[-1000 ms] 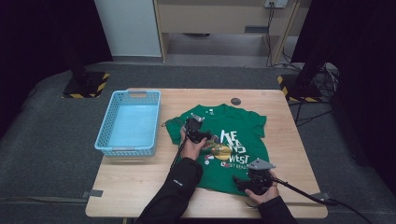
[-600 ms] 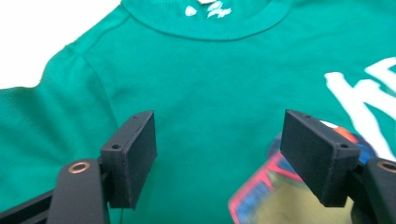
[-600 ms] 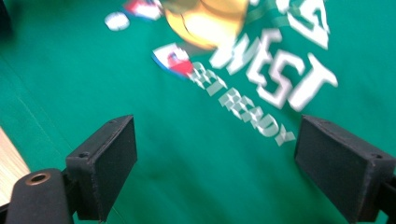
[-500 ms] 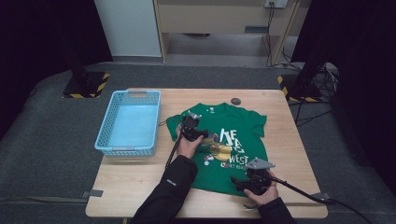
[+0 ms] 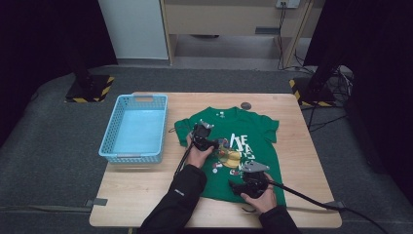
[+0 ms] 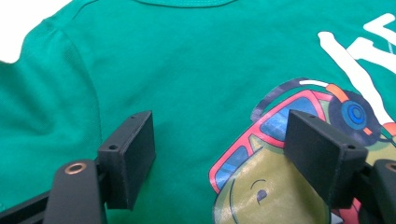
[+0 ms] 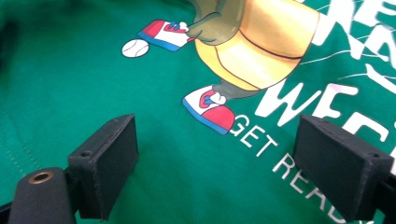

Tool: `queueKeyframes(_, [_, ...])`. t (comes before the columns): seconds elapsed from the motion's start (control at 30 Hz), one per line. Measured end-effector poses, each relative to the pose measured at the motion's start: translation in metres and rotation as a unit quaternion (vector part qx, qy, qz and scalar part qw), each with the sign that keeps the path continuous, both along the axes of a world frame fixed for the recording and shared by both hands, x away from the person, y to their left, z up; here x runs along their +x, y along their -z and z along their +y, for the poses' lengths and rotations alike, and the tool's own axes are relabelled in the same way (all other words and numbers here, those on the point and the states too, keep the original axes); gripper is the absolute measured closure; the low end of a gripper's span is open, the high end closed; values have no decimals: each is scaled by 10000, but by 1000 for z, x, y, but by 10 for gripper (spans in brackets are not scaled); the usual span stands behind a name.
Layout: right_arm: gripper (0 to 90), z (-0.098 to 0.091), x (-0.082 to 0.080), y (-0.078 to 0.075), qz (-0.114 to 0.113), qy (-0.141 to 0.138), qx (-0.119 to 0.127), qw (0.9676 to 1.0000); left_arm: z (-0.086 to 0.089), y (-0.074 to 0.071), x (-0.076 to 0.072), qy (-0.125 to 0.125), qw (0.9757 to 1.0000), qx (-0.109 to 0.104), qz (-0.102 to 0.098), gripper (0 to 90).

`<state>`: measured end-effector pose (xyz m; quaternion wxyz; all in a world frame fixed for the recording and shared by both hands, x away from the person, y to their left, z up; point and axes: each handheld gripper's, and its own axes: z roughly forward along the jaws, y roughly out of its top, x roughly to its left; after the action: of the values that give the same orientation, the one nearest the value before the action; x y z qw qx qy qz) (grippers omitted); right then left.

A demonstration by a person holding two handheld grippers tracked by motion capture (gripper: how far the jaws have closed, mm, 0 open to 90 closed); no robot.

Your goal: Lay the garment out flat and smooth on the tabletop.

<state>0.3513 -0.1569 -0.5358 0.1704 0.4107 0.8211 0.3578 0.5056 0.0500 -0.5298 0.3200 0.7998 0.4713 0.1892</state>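
A green shirt lies spread flat, print side up, on the worktop, just right of a blue basket. Both grippers hover over it.

The left gripper sits over the shirt's left chest area, by the sleeve. Since a second ago, the left hand has shifted slightly toward that sleeve edge, away from the cartoon print. Its fingers stand apart above the fabric, with plain cloth and the edge of the sunglasses print between them; nothing is pinched. They closed a little in the last second but remain wide.

The right gripper rests low over the hem region near the person. It has slid sideways a small way along the bottom of the shirt. Its fingers are also apart, framing the lettering and a printed sneaker, and they hold nothing.

Judging from this, both hands are settling on grab points, one near the sleeve and one near the hem, likely to begin a fold or to lift the shirt toward the basket. No cloth is gripped yet, so the fingers have yet to drop and close.
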Motion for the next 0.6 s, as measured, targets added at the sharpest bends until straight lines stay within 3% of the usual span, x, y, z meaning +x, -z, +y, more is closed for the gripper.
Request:
queueKeyframes(0.1, [140,0,-9,-1,43,-334,-45,9994,1,0,3,-30,10000,6,1,233])
queueKeyframes(0.2, [140,0,-15,-2,88,-444,-72,9990,4,-3,-1,-3,10000,32,51,242])
queueKeyframes(0.3, [138,-1,-16,-4,115,-481,-87,9987,8,-9,-8,29,10000,-94,-8,246])
queueKeyframes(0.43, [127,-9,-16,-22,-123,-416,200,9989,24,-27,-38,137,9995,-214,-197,234])
queueKeyframes(0.47, [125,-12,-14,-28,-161,-387,279,9987,24,-27,-38,137,9995,-214,-197,233])
queueKeyframes(0.5, [125,-15,-12,-33,-218,-325,327,9987,31,-34,-54,172,9991,-213,-312,235])
queueKeyframes(0.6, [123,-23,3,-47,-364,-101,494,9981,41,-39,-78,195,9988,-145,-435,228])
